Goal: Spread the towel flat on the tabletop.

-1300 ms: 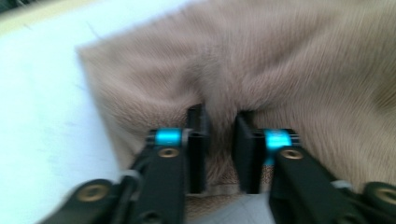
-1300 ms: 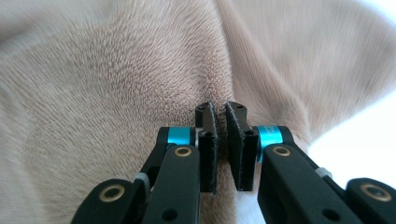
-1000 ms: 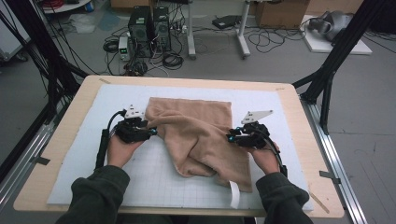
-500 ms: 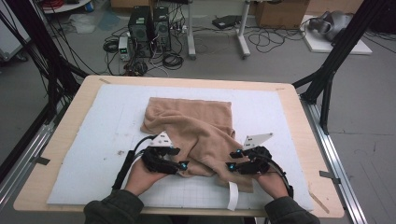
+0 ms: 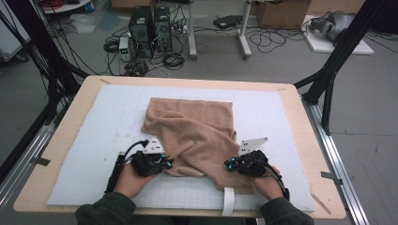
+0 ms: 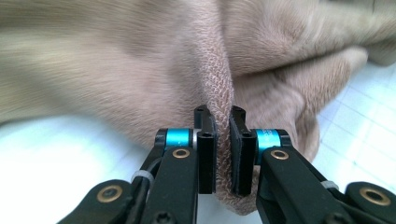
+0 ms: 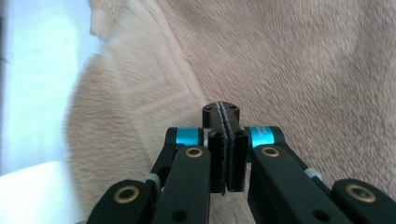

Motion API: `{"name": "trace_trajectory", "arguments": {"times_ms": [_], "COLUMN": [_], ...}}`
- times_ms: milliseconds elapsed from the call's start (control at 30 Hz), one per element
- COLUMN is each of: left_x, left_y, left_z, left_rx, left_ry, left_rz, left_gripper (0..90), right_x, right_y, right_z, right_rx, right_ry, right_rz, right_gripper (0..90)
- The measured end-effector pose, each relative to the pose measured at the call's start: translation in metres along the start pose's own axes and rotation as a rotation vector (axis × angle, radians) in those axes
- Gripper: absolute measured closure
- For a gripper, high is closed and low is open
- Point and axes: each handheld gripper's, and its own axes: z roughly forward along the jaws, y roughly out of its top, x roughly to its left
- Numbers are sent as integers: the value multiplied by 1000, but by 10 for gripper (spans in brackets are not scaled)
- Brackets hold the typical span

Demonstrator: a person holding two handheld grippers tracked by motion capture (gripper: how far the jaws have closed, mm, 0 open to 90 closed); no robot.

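Note:
A tan towel (image 5: 192, 131) lies crumpled on the white gridded mat (image 5: 89, 140). My left gripper (image 5: 167, 164) sits at the towel's near left edge. Its jaws have just been closing and now pinch an upright fold of towel (image 6: 223, 93) between the pads (image 6: 206, 154). My right gripper (image 5: 228, 165) rests on the towel's near right part. Its jaws have also just been closing. In the right gripper view the right gripper (image 7: 226, 140) has its pads pressed together with no cloth showing between them, and towel (image 7: 289, 65) lies beneath.
The mat covers a wooden table (image 5: 302, 136). A white strip (image 5: 228, 201) lies by the near edge between my hands. Black frame legs (image 5: 328, 79) stand at the table's right, and computer towers (image 5: 150, 28) and cables are on the floor beyond.
Both hands have moved toward the near edge, the left one also to the right. The towel's left side has been dragged nearer and bunched. Both pairs of jaws have closed.

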Motion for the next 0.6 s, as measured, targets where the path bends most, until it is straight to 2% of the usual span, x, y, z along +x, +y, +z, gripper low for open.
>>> {"name": "trace_trajectory", "arguments": {"times_ms": [33, 133, 267, 300, 333, 400, 500, 533, 600], "left_x": [5, 21, 44, 47, 49, 49, 43, 40, 37], "left_y": [-1, -4, -7, -9, -12, -16, -21, -24, -29], "left_z": [-9, -29, -38, -37, -37, -39, -46, -47, -42], "left_rx": [-8, -19, 14, 21, 16, -9, -62, -72, -45], "left_ry": [16, 61, 130, 131, 132, 120, 111, 95, 66], "left_rz": [-5, -28, -61, -71, -82, -95, -89, -83, -84], "left_gripper": [833, 833, 826, 810, 733, 598, 496, 494, 494], "right_x": [3, 12, 15, 14, 14, 16, 21, 22, 23], "right_y": [2, 6, 7, 7, 7, 7, 8, 8, 7], "right_z": [0, 1, 5, 6, 7, 7, 8, 9, 13], "right_rx": [0, -3, 10, 9, 4, -10, -5, 2, 24], "right_ry": [27, 42, 44, 43, 47, 62, 80, 80, 74], "right_rz": [-9, -34, -37, -30, -19, -16, -33, -38, -38], "right_gripper": [875, 803, 740, 721, 712, 673, 631, 616, 581]}}
